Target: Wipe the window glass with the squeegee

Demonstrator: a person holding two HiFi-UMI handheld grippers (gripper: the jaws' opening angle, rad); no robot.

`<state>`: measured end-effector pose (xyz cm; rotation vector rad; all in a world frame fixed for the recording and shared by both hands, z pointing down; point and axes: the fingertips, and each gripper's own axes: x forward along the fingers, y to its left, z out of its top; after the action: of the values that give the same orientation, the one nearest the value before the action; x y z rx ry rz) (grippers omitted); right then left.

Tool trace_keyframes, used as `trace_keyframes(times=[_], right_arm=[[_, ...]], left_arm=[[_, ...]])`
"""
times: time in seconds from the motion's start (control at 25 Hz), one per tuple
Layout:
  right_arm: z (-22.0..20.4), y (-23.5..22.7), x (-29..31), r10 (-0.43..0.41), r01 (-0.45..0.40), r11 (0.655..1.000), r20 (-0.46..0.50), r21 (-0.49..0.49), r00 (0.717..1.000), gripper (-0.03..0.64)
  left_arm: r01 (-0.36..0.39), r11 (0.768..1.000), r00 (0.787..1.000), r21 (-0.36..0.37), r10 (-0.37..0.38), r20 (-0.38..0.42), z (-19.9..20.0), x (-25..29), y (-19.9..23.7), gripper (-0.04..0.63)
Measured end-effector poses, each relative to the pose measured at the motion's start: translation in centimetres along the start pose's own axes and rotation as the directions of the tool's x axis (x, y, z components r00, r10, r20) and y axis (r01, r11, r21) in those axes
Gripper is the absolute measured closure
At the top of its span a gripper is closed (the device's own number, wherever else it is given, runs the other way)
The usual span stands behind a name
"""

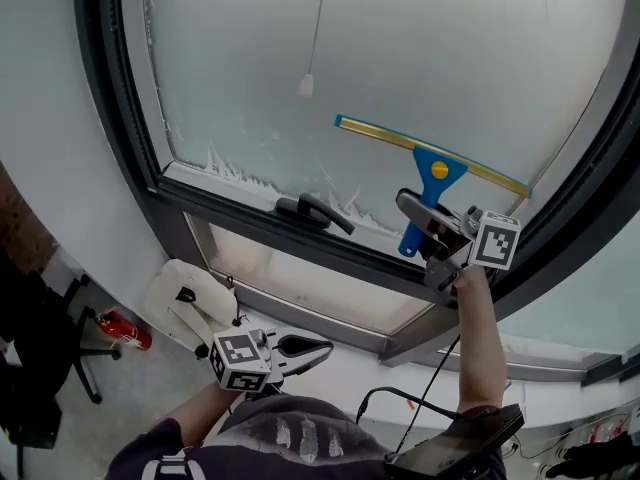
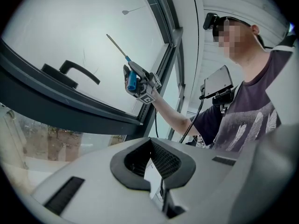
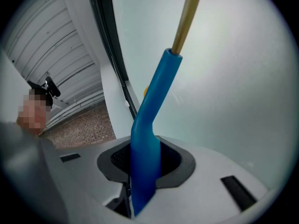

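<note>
Down at my waist my left tool (image 1: 318, 349) sits closed and empty, while my right tool (image 1: 428, 224) clamps the squeegee (image 1: 437, 171) by its blue handle, its long blade slanting across the window glass (image 1: 420, 48) just above, near the lower frame (image 1: 240, 218).

Light: soft, even daylight through the frosted window glass (image 1: 420, 58); no hard shadows, no glare.
Below the frame (image 1: 250, 223): dim, the floor (image 1: 120, 378) grey and murky.
Distortion: all views bend strongly toward the edges. Both gripper views end in dark rounded corners.
Focus: the squeegee handle (image 3: 147, 139) between the fingers of the right gripper (image 3: 145, 171) looks soft close to the lens. The glass beyond the fingertips is blank, possibly blurred. The fingers of the left gripper (image 2: 152, 171) are likewise soft, grey, evenly lit.
</note>
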<state>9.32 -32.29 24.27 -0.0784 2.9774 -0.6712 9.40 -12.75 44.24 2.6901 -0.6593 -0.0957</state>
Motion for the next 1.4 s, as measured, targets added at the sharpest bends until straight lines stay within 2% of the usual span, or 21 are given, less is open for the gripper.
trace_keyframes(times=[0.36,0.6,0.76,0.84,1.08,1.4], right_arm=[[-2.4,-0.7,0.0,0.047,-0.045,0.998,-0.051,0.037,0.998,0.526],[-2.6,0.2,-0.2,0.049,-0.049,0.999,-0.028,0.002,0.998,0.532],[-2.8,2.5,0.7,0.053,-0.056,0.997,-0.054,-0.055,0.997,0.532],[-2.8,3.4,1.8,0.036,-0.043,0.996,-0.075,-0.084,0.996,0.532],[-0.8,5.2,8.7,-0.030,0.014,0.982,-0.082,-0.186,0.996,0.532],[4.9,8.1,17.7,-0.034,0.030,0.960,-0.009,-0.279,0.999,0.532]], left_arm=[[-0.062,0.998,0.998,-0.012,0.062,-0.009,-0.5,1.5,-0.4,0.589],[-0.123,0.992,0.992,-0.038,0.122,-0.022,-1.2,0.8,-0.4,0.589],[-0.126,0.991,0.992,-0.050,0.126,-0.014,-1.3,-0.6,0.2,0.589],[-0.109,0.993,0.994,-0.046,0.109,-0.005,-0.9,-1.8,0.8,0.589],[0.004,1.000,1.000,-0.022,-0.004,0.021,0.0,-8.0,3.4,0.589],[0.097,0.994,0.995,0.040,-0.098,0.018,3.0,-16.8,7.1,0.589]])
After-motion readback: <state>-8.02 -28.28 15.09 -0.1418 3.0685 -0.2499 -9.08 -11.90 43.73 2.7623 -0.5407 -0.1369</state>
